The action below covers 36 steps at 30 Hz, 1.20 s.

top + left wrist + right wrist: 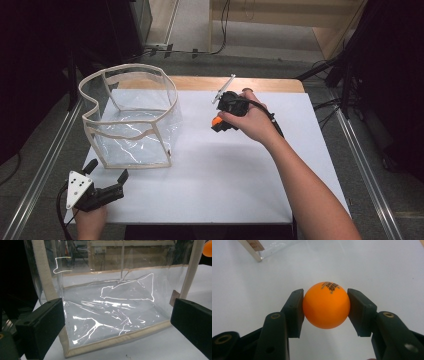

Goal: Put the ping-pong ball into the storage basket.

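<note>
An orange ball with dark print on top sits between the two black pads of my right gripper, which is shut on it. From above, that ball shows as an orange spot under the right hand, above the white table top right of the bag. A clear plastic bag with beige trim stands open at the table's left. My left gripper rests open near the front left corner, just short of the bag. Its jaws frame the bag's clear wall with nothing between them.
The white sheet leaves a strip of wooden table edge bare at the back. Metal rails run along both sides of the table. Dark equipment and cables lie on the floor beyond.
</note>
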### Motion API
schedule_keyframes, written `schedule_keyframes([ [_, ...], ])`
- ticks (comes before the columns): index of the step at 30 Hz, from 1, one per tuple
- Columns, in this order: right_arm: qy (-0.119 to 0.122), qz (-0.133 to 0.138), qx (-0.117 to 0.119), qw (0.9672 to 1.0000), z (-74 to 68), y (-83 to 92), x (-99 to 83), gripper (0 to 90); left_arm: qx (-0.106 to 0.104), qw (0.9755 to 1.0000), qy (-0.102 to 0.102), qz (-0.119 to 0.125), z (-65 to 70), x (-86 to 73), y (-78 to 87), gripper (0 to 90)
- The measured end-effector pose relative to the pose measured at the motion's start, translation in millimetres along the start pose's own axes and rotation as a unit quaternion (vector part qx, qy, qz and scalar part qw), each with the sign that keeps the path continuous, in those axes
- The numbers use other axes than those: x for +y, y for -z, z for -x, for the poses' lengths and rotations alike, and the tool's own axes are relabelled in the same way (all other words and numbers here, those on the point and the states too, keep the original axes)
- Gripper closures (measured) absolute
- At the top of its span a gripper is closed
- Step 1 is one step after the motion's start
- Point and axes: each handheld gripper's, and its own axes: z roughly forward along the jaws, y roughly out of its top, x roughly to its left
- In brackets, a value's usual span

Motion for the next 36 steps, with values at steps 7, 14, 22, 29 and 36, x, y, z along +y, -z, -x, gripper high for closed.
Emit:
schedule_keyframes([
  [7,0.005,0.002,0.006,1.0000,-3.2,1.0,5.9,47.7,0.000,1.0000,0.000,0.001,0.3,0.0,-0.3,0.0],
  [14,0.015,0.005,0.008,0.9998,-5.7,3.2,11.9,47.6,0.000,1.0000,0.000,0.001,0.1,0.0,-0.2,0.0],
  [22,0.020,0.004,0.014,0.9997,-9.8,6.5,18.7,47.7,0.000,1.0000,0.000,0.001,0.2,0.0,-0.2,0.0],
  [29,0.033,0.008,0.021,0.9992,-14.6,9.0,25.5,47.7,-0.001,1.0000,-0.001,0.000,0.1,0.1,-0.2,0.0],
  [36,0.042,0.009,0.024,0.9988,-19.9,12.7,33.2,47.7,-0.001,1.0000,-0.001,0.000,0.0,0.1,-0.2,0.0],
])
